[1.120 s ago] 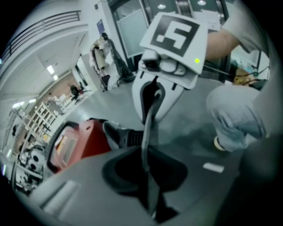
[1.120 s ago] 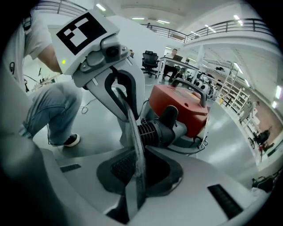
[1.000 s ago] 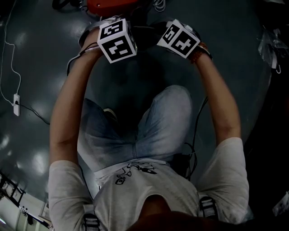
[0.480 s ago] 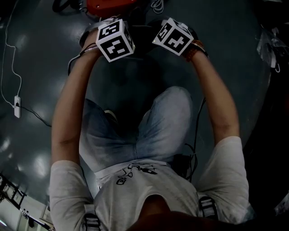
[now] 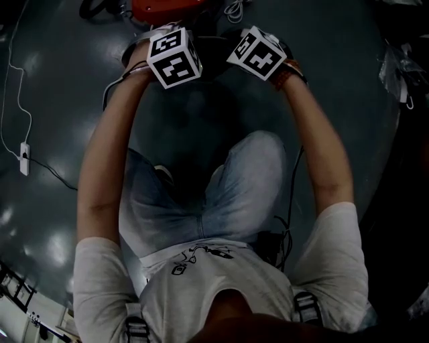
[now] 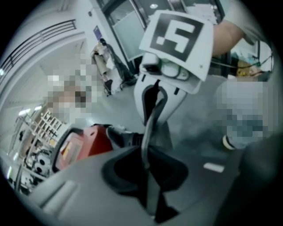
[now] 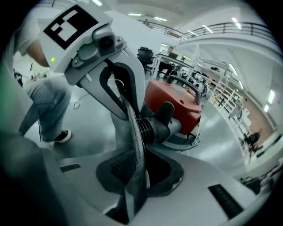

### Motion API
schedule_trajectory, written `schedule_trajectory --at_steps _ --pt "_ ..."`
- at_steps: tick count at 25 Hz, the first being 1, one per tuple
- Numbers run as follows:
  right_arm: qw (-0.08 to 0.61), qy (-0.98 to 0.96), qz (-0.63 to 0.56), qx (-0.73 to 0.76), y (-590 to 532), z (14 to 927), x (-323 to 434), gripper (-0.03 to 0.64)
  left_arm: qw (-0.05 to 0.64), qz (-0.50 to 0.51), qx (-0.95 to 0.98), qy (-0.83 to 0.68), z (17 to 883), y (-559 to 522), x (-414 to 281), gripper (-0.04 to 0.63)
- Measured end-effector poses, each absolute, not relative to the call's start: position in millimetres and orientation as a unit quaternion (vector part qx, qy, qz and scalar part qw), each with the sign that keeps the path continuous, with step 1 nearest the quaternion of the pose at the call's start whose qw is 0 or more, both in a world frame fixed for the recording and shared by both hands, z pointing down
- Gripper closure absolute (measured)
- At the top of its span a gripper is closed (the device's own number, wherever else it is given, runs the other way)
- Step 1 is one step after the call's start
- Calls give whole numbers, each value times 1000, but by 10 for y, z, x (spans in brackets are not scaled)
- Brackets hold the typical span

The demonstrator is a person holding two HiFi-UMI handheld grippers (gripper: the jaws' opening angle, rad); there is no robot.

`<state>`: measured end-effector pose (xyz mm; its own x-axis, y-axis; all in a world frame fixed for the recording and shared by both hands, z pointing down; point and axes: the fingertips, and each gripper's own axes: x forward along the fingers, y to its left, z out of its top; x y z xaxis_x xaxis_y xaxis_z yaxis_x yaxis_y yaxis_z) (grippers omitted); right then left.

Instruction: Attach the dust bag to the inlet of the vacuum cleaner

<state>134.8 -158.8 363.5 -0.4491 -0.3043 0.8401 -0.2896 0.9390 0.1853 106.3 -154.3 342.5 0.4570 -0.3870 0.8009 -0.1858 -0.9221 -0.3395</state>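
Note:
The red vacuum cleaner (image 5: pixel 167 8) lies on the floor at the top of the head view, its black ribbed inlet (image 7: pixel 157 126) pointing toward me. A dark grey dust bag (image 7: pixel 135 132) is stretched between both grippers just in front of the inlet. My left gripper (image 6: pixel 148 170) is shut on one edge of the bag's (image 6: pixel 150 123) rim. My right gripper (image 7: pixel 137 174) is shut on the opposite edge. In the head view, only the marker cubes of the left gripper (image 5: pixel 174 57) and right gripper (image 5: pixel 260 53) show; the jaws and bag opening are hidden beneath them.
The person's bent legs in jeans (image 5: pixel 201 194) fill the floor below the grippers. A white cable and power strip (image 5: pixel 24 157) lie at the left. Another person's legs and shoe (image 7: pixel 62 136) stand nearby. Shelving and workbenches (image 7: pixel 185 66) line the room behind the vacuum.

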Motion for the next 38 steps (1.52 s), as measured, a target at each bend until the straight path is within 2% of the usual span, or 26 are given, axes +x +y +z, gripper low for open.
schedule_trajectory --at_steps 3,5,9,11,16,18,22,24,27,29,34,36,38 --pt "552 -814 -108 145 -1636 3580 1182 568 43 -446 -871 201 3454 -1535 880 552" --pt "558 -808 -128 140 -1652 3575 1138 566 25 -436 -875 208 3467 -1524 829 557" --pt "491 -852 -11 183 -1697 3636 1288 566 80 -481 -853 187 3441 -1617 1002 546" --pt "485 -854 9 187 -1720 3642 1315 566 89 -485 -851 181 3431 -1663 1045 540" --pt "564 -803 -126 147 -1756 3571 1166 561 6 -416 -884 215 3450 -1646 854 551" --pt "547 -816 -102 158 -1770 3579 1184 561 18 -429 -879 209 3439 -1653 875 551" --pt "491 -850 22 190 -1783 3639 1296 561 92 -476 -853 193 3337 -1783 1031 537" --pt "514 -839 -4 182 -1802 3617 1282 561 75 -464 -861 193 3363 -1784 1013 537" --pt "565 -803 -106 157 -1836 3563 1168 557 21 -423 -881 212 3415 -1736 872 546" --pt "569 -797 -133 155 -1846 3553 1140 555 12 -419 -882 216 3432 -1713 840 552" --pt "495 -845 -5 202 -1834 3624 1298 557 90 -476 -853 195 3341 -1826 1001 548" --pt "499 -844 -5 198 -1850 3618 1280 557 87 -473 -856 191 3340 -1830 990 545" --pt "530 -827 -56 179 -1867 3575 1211 555 53 -452 -868 200 3380 -1786 914 546"
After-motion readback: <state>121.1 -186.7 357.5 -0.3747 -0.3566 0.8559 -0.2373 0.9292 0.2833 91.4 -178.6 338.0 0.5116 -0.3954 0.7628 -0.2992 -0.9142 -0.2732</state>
